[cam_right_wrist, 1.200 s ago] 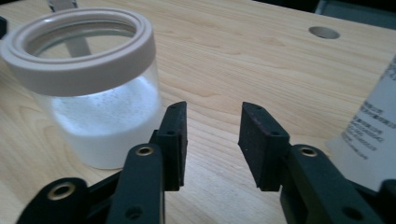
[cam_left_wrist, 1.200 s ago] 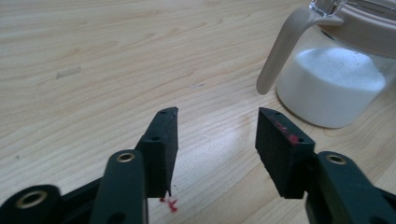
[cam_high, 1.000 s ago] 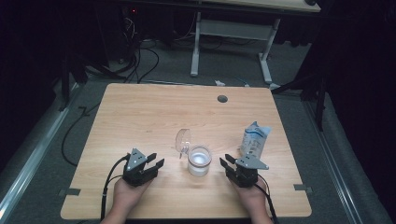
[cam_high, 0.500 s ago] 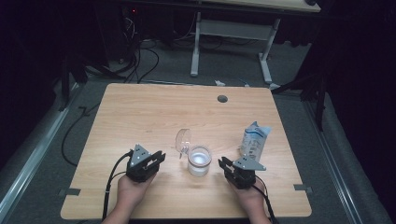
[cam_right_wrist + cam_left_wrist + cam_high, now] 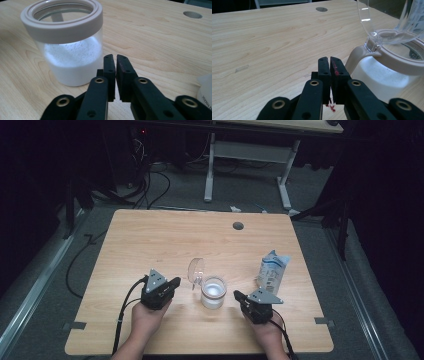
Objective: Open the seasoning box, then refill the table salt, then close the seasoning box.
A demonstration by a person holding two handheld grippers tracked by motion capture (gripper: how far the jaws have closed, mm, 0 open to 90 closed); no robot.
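jar (image 5: 213,292) sits mid-table between clenched, empty left tool (image 5: 173,283) and right tool (image 5: 237,296), near front edge.

Pouch (image 5: 271,271): print too small; partial digits, unreadable.

A light wooden desk (image 5: 150,235) stands on grey carpet (image 5: 310,210) in a dark room. Behind it, a white-legged table (image 5: 280,182) and tangled black cables (image 5: 150,180).

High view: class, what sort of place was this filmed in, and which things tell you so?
Probably a lab or recording room, not a kitchen: a bare wooden table with a cable hole, loose cables on the grey floor, and another desk's metal frame behind, with dark surroundings.
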